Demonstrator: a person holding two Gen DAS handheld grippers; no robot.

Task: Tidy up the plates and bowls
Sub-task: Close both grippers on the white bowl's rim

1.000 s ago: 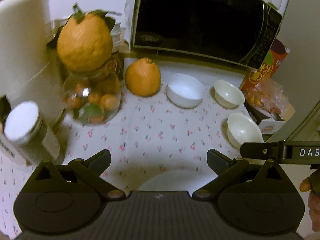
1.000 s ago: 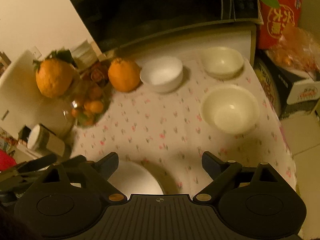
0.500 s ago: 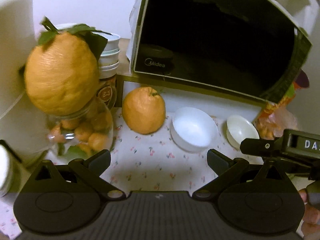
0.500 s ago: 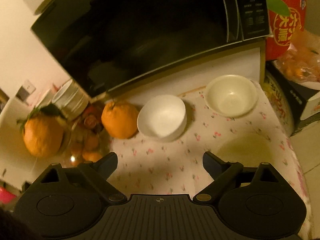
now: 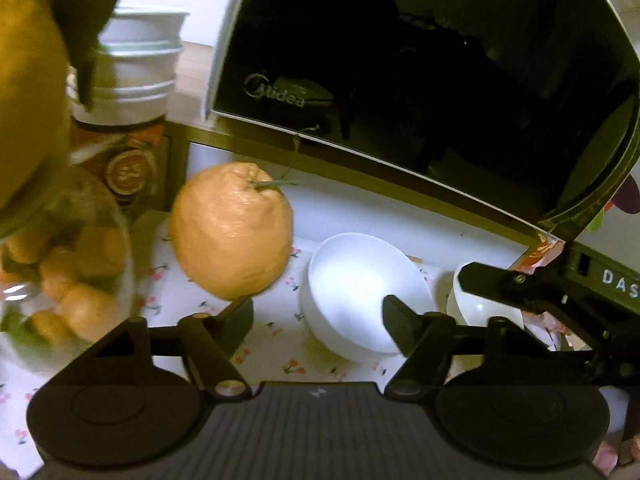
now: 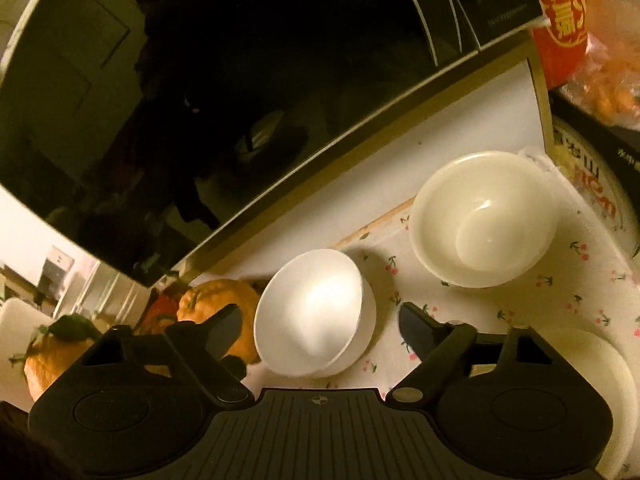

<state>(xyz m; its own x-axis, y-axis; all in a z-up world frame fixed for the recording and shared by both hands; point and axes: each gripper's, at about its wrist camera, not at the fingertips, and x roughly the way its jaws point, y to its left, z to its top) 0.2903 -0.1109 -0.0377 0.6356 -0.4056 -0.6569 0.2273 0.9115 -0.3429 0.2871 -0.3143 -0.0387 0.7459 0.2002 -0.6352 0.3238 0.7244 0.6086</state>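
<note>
Microwave [image 5: 420,80] overhangs white bowl [image 5: 360,292]; orange [image 5: 232,232] beside it; both jaws closing, part-open, empty.

You've got "Midea" on the lower left corner of the microwave door [image 5: 276,94]. White letters "DAS", cut off by the frame edge, sit on the black bar of the right gripper [image 5: 616,282]. The red packet [image 6: 560,12] beside the microwave carries big yellow Chinese characters, only partly in frame. The round lid [image 6: 600,188] at right has red lettering, too warped to read.
</note>
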